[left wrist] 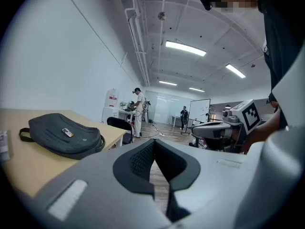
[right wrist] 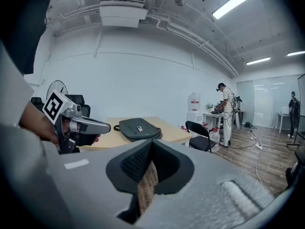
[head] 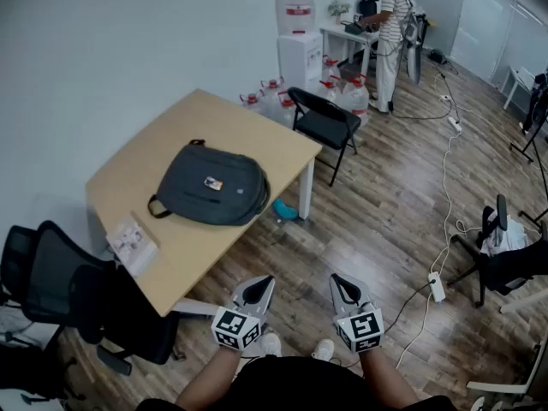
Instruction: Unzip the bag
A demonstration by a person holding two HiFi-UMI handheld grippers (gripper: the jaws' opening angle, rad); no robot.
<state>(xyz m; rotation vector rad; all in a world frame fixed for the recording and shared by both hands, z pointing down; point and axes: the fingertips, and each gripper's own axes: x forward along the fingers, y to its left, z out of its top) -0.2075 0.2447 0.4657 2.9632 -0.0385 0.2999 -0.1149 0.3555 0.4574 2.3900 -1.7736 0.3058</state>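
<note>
While left gripper [head: 263,283] and right gripper [head: 341,282] sit pressed together, empty, backpack [head: 193,188] ahead-left, badge [head: 213,182] unreadable, wooden table [head: 214,114], plank floor [head: 385,221]

The left tool [head: 259,285] and right tool [head: 342,282] are held side by side, low in the head view near 6 o'clock. The left tool's tip leans toward 1 o'clock and the right tool's toward 11 o'clock. Both pairs of jaws are pressed together with nothing between them. The bare left forearm [head: 210,379] and right forearm [head: 385,382] reach forward from the body.
</note>
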